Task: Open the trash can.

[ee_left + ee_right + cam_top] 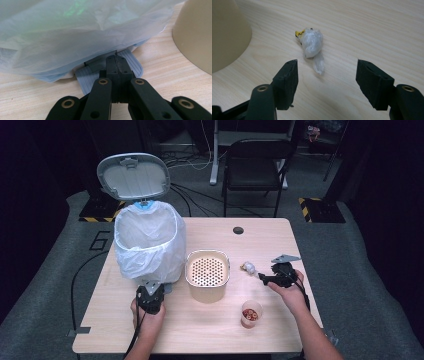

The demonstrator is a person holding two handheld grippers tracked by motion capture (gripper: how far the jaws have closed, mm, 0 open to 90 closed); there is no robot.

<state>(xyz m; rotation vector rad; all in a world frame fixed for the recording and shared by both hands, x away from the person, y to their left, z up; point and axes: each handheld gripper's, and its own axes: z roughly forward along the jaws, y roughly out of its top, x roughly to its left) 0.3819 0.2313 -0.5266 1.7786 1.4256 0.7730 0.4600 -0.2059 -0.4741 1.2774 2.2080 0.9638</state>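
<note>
The desk (210, 330) carries everything I work with. At its left rear stands the bin (149, 242), lined with a white bag, its lid (133, 175) tipped up and open. Beside it sits the beige tub (207, 275) with a perforated insert, something only the high view lets me see; in my claw views it is just a plain beige wall. Nearer me stands a small cup (251, 313) with something reddish inside.

My left claw (116, 67) is clenched, its tips resting on the bin's grey pedal (130, 63) under the sagging bag (75, 37). From above, my hand hides that pedal.

My right claw (327, 75) is released, jaws wide apart, just short of the wad (312, 45), a crumpled clear wrap with a yellow scrap, lying on the desk between tub and claw.
</note>
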